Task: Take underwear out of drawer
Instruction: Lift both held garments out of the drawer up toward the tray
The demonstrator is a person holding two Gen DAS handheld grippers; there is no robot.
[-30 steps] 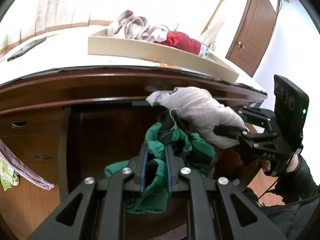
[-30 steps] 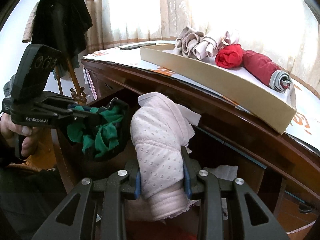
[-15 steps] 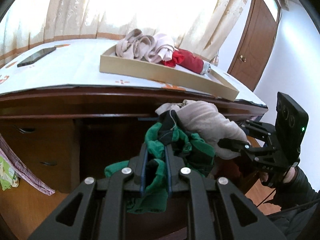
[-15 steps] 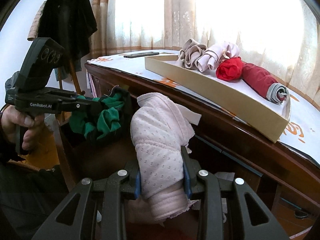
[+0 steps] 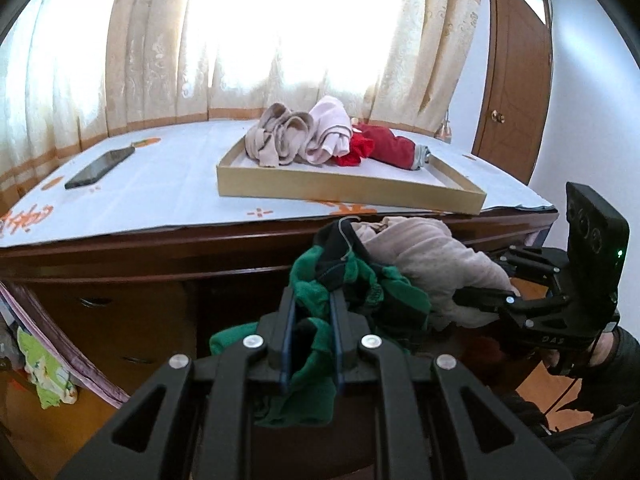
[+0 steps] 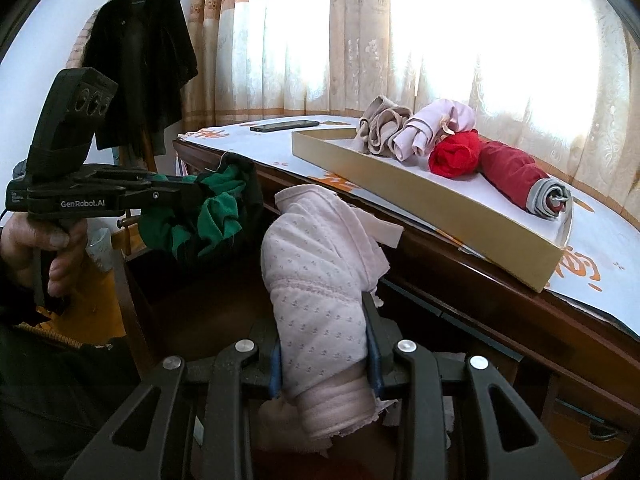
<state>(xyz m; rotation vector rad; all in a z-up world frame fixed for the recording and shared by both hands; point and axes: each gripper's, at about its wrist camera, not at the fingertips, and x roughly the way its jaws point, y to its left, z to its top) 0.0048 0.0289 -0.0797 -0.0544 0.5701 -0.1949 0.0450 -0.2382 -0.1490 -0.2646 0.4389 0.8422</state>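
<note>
Two garments are held, one per view. Left wrist view: the left hand-held gripper (image 5: pixel 312 332) is pinched tight on a bunched green underwear (image 5: pixel 352 292), which hangs limp just ahead of its fingers, below the bench (image 5: pixel 160 184) edge; soft, light, best gripped through a thick fold. Right wrist view: the right hand-held gripper (image 6: pixel 324 344) squeezes a rolled pink underwear (image 6: pixel 316 272) at mid-roll, upright between its fingers; compressible, not fragile, liable to unroll.
</note>
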